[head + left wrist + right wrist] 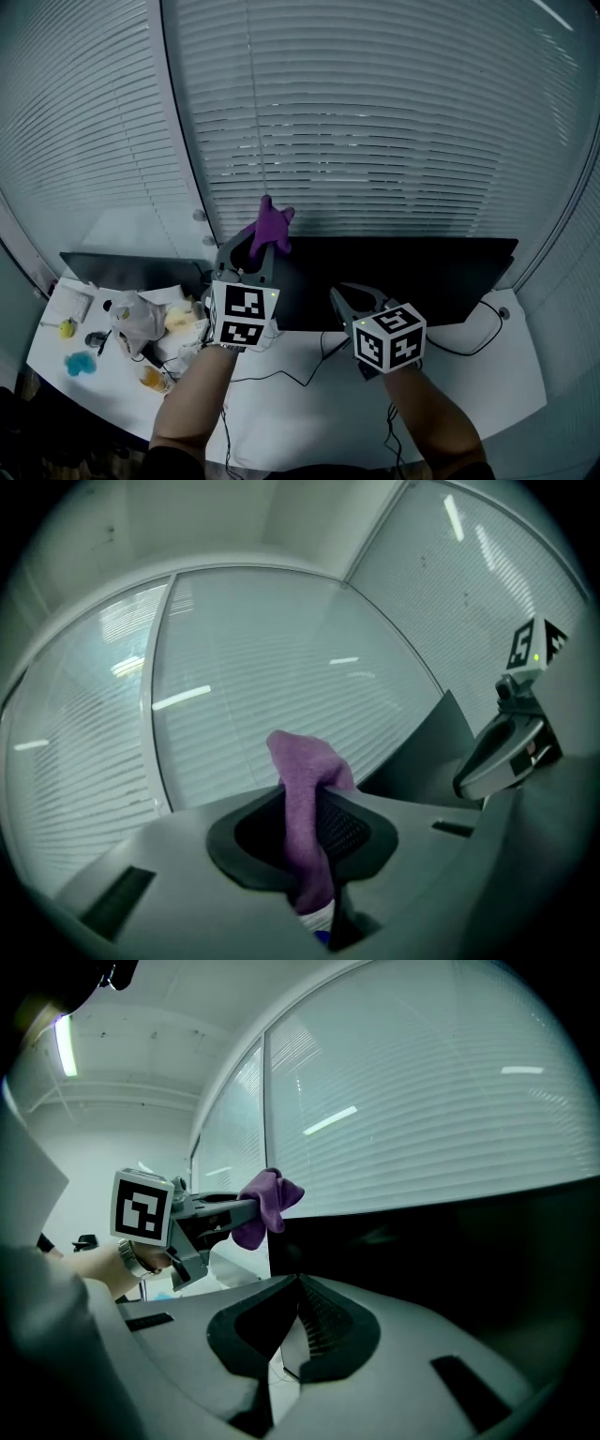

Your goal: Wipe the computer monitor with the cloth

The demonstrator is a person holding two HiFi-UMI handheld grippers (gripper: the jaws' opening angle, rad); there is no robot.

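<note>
A wide black monitor [403, 272] stands on the white desk [478, 375] in front of the blinds. My left gripper [255, 246] is shut on a purple cloth [270, 228] and holds it at the monitor's top left corner. The cloth [305, 808] sticks up from between the jaws, and the right gripper view shows the cloth [267, 1202] just at the screen's [450, 1260] upper left edge. My right gripper [352, 298] is shut with nothing in it, low in front of the screen's middle; its tips [298, 1283] meet.
A second dark screen [131, 272] stands to the left. Below it lie a white plastic bag [141, 319], a yellow item [67, 328] and a blue item [80, 363]. Cables [309, 370] run over the desk. Window blinds [375, 122] fill the background.
</note>
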